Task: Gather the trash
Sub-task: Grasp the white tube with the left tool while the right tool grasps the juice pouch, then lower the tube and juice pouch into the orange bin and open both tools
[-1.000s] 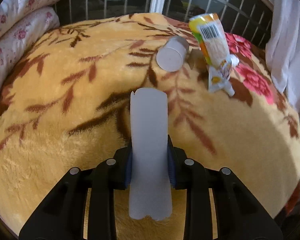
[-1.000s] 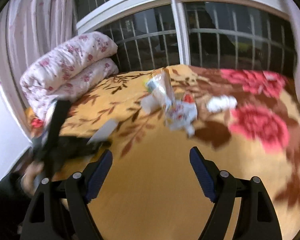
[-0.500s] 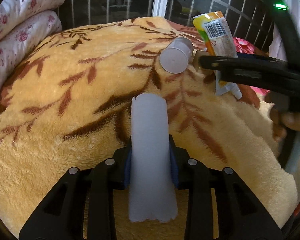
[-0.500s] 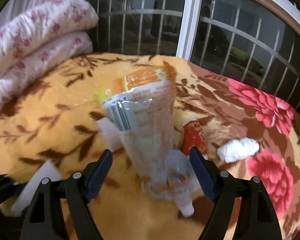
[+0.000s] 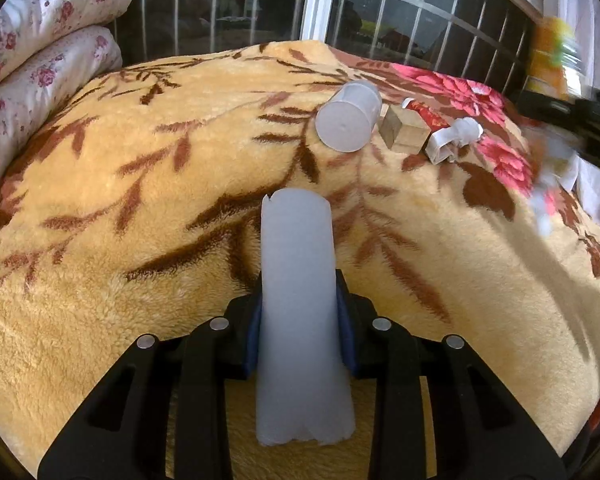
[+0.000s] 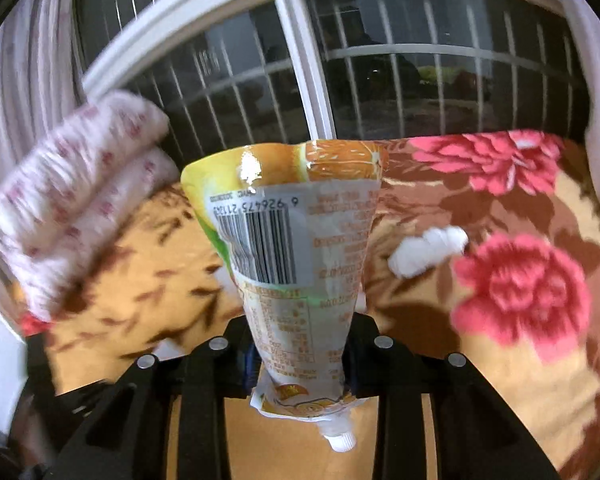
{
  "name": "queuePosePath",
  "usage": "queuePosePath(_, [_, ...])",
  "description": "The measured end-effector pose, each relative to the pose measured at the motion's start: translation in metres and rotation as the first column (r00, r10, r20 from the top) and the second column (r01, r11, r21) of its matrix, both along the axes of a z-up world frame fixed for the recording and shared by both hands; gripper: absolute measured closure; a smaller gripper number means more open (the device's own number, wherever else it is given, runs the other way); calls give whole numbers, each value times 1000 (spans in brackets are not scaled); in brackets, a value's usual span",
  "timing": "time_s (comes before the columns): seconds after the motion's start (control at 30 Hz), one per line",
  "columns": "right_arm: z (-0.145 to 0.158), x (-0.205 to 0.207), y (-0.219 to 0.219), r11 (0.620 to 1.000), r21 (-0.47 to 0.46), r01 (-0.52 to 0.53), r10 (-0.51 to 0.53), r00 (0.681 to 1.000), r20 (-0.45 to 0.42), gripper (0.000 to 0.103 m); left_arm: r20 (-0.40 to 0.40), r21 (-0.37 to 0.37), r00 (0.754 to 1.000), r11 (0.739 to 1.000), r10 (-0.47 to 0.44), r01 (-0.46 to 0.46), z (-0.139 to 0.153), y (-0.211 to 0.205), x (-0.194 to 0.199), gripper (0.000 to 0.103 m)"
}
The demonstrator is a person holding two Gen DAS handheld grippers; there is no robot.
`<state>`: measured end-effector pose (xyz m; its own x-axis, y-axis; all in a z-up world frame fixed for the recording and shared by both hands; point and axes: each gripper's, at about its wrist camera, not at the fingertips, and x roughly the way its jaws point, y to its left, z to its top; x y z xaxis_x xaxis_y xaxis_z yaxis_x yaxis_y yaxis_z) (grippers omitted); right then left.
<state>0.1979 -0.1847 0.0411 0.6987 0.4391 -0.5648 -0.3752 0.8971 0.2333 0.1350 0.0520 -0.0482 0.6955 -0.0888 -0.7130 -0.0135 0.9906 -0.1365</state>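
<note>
Item: trash collection from a bed covered by a yellow floral blanket (image 5: 148,216). Left gripper (image 5: 300,316): jaws clamped on a flattened translucent white plastic cup (image 5: 300,304), held clear above the blanket. Right gripper (image 6: 300,354): jaws have just been closing and now pinch a spouted drink pouch (image 6: 296,264) with orange-fruit print and barcode, spout end hanging below the pads, body standing up between the fingers; in the left wrist view the pouch appears blurred at the far right edge. Remaining on blanket: an intact translucent cup (image 5: 350,116) lying on its side; just beside it a small tan box (image 5: 404,130); next to that a crumpled white scrap (image 5: 454,140). A white wad (image 6: 428,250) lies among the red flowers in the right wrist view. Step in hand, by judgement: pouch pickup, both tools loaded. Next move calls for a bin or bag, none visible here, before further pieces can be taken.
</note>
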Motion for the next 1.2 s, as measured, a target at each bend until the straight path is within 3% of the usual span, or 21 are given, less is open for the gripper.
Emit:
queuePosePath(0.1, [7,-43,-19,999,47,-14,14,1000,0,71,28,-18,1000,1000,-10,11,6,1,-8,78])
queuePosePath(0.3, [5,-142,-42,995,56,-84,83,996,14,71,52,-79,995,993,-79,83,26,-3,-49,79])
queuePosePath(0.47, [-20,-217,-49,984,59,-165,166,986,-19,71,55,10,987,988,-152,152,38,-25,-103,79])
queuePosePath(0.63, [-57,-265,-46,968,26,-251,252,965,-66,71,3,84,974,971,-226,225,25,-47,-154,79])
queuePosePath(0.77, [-86,-283,-44,951,33,-308,309,942,-132,70,-67,133,958,949,-280,287,-3,-66,-186,79])
queuePosePath(0.93, [-125,-287,-32,934,15,-358,351,905,-241,70,-153,143,933,927,-325,346,-35,-80,-202,79])
queuePosePath(1.0, [-142,-290,-25,927,-32,-374,353,896,-269,70,-186,157,919,913,-347,376,-50,-87,-209,79])
queuePosePath(1.2, [-190,-281,-12,919,-59,-389,335,853,-399,70,-310,166,869,878,-386,449,-93,-100,-213,79])
